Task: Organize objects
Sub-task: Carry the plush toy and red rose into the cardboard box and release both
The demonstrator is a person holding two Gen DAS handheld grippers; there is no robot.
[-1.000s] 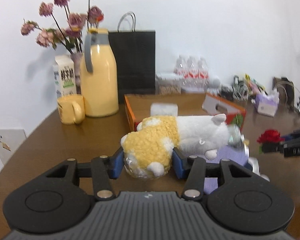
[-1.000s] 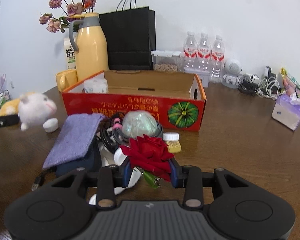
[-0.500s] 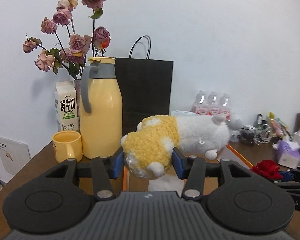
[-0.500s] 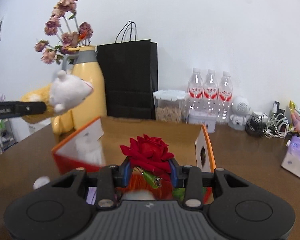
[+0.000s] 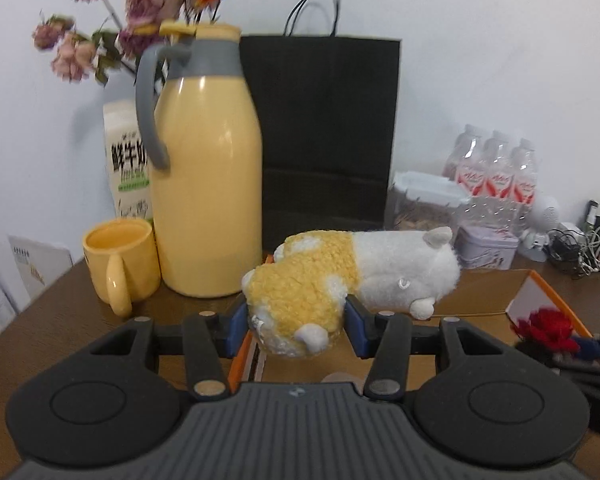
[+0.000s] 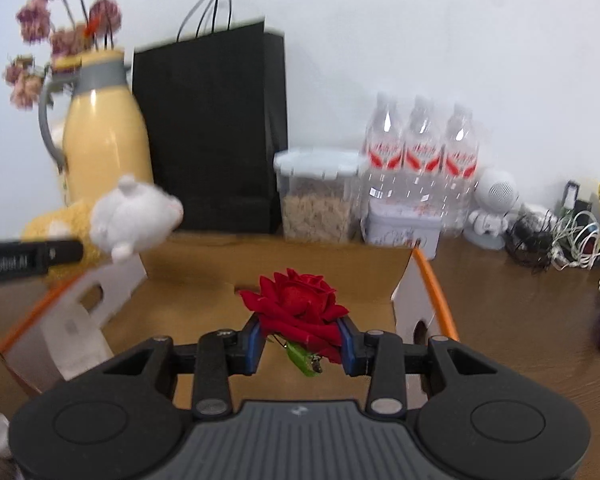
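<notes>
Both grippers level over box (image 6: 204,264) — plush (image 5: 352,280), rose (image 6: 300,304) clamped.

milk carton (image 5: 129,160) – large black Chinese characters "鲜牛奶", last one partly hidden by the jug; smaller print below unreadable. Water bottles' (image 6: 422,148) red labels – too blurred.

A second ago my left gripper (image 5: 296,326) carried the plush hamster (image 5: 348,286) short of the cardboard box (image 6: 204,320), with the purple cloth pile just beyond it; now the toy hangs over the box's near left corner, and the yellow thermos (image 5: 208,200) and mug (image 5: 120,260) loom close ahead on the left. My right gripper (image 6: 300,340) has carried the red rose (image 6: 298,304) from above that pile to over the open box.
</notes>
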